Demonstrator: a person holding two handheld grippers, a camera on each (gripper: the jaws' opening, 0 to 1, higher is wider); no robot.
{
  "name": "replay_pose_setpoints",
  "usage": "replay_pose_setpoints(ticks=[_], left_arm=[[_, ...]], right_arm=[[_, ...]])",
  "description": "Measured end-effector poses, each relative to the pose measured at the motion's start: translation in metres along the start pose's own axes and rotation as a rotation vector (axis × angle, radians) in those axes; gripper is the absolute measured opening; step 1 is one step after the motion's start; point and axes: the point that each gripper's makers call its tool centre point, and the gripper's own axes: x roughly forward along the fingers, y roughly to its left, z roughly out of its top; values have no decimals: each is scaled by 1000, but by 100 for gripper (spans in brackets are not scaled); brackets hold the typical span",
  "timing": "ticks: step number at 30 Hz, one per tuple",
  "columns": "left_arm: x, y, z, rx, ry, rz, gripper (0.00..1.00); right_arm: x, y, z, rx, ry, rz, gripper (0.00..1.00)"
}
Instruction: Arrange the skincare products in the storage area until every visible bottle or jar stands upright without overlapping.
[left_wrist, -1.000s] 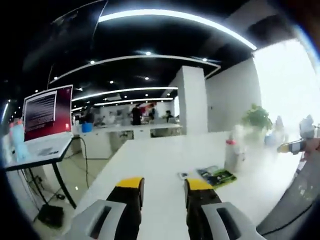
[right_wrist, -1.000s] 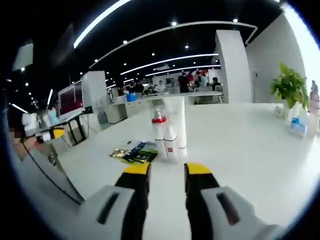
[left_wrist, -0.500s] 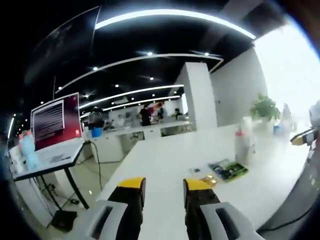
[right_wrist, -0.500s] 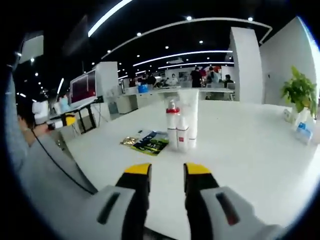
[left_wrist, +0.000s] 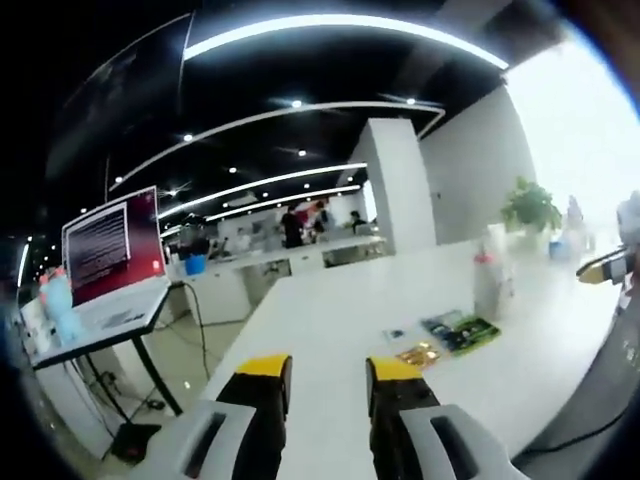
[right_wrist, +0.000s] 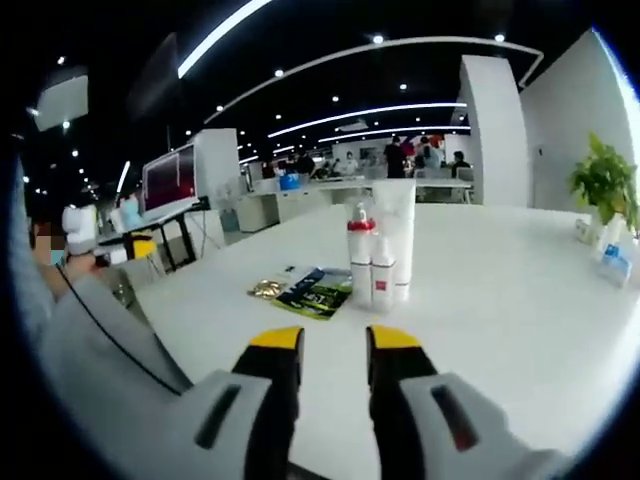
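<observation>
— On the white table (right_wrist: 500, 300), what is seen from the right gripper view?

— A tight cluster of bottles (right_wrist: 381, 262) is seen standing upright near the middle of the table. 1 bottle with a red collar and pump (right_wrist: 360, 262) is set at the left of the cluster, a smaller white bottle (right_wrist: 382, 284) is placed just in front, and a tall white tube (right_wrist: 397, 235) is stood behind them. They are pressed together so closely that it cannot be told which ones touch. A flat green and black packet (right_wrist: 318, 293) is laid just to their left, with a small gold item (right_wrist: 265, 289) beside it.

— And how are the jaws held?

— The right gripper (right_wrist: 333, 340) is held above the table, short of the bottles, with its 2 yellow-tipped jaws narrowly parted and nothing gripped between them. The left gripper (left_wrist: 327, 367) is held the same way: a narrow gap, nothing held.

— What is shown in the left gripper view?

— The same bottles (left_wrist: 491, 283) are seen far off to the right, blurred by glare, with the packet (left_wrist: 461, 331) and the gold item (left_wrist: 418, 354) lying nearer. A screen on a stand (left_wrist: 112, 243) is placed at the left, and a potted plant (left_wrist: 531, 208) is set far back on the table.
</observation>
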Motion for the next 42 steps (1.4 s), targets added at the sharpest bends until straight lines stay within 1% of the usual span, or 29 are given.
replay_pose_setpoints(ticks=[2, 8, 14, 22, 25, 38, 42], left_arm=[[0, 0, 0, 0, 3, -1, 31], [1, -1, -4, -6, 23, -8, 31], [1, 0, -6, -7, 36, -8, 31], [1, -1, -9, -13, 52, -15, 30], [1, -2, -9, -4, 53, -19, 30], [1, -3, -12, -14, 66, -25, 30], [1, -2, -13, -11, 69, -25, 30]], right_arm=[[1, 3, 3, -3, -4, 1, 26], [2, 1, -4, 0, 22, -2, 26], [3, 7, -6, -10, 42, 7, 26], [2, 3, -11, -6, 60, 1, 26], [1, 3, -11, -4, 60, -3, 26], [1, 1, -14, -2, 71, -15, 26], [1, 2, -16, 4, 87, -17, 26]])
